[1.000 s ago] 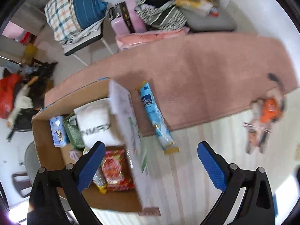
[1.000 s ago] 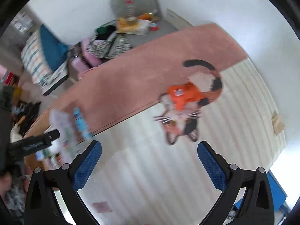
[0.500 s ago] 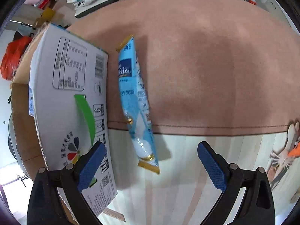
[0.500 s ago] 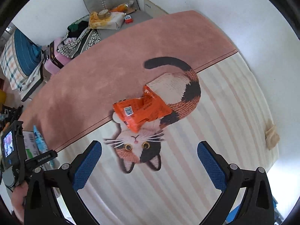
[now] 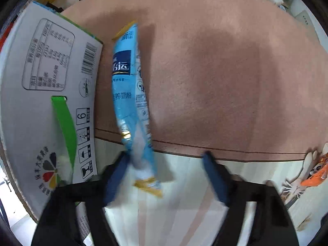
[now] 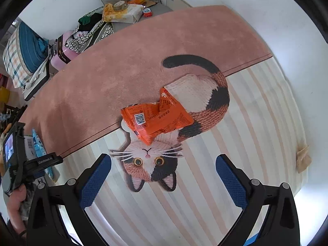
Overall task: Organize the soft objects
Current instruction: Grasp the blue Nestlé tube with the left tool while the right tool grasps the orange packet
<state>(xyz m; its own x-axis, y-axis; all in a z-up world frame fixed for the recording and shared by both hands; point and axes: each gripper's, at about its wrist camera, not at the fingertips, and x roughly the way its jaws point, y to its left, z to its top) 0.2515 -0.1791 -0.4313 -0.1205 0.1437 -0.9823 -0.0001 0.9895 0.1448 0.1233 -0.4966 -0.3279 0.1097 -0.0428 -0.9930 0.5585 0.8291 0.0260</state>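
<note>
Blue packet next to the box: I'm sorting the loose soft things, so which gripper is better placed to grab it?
Left. The left gripper is open around the blue packet; the right gripper faces the orange packet.

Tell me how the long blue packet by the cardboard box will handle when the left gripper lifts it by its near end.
The blue packet already bends along its length, so it will probably droop. Its glossy film may slip between the left gripper's fingers. It looks thin and flat, so it is likely light.
</note>
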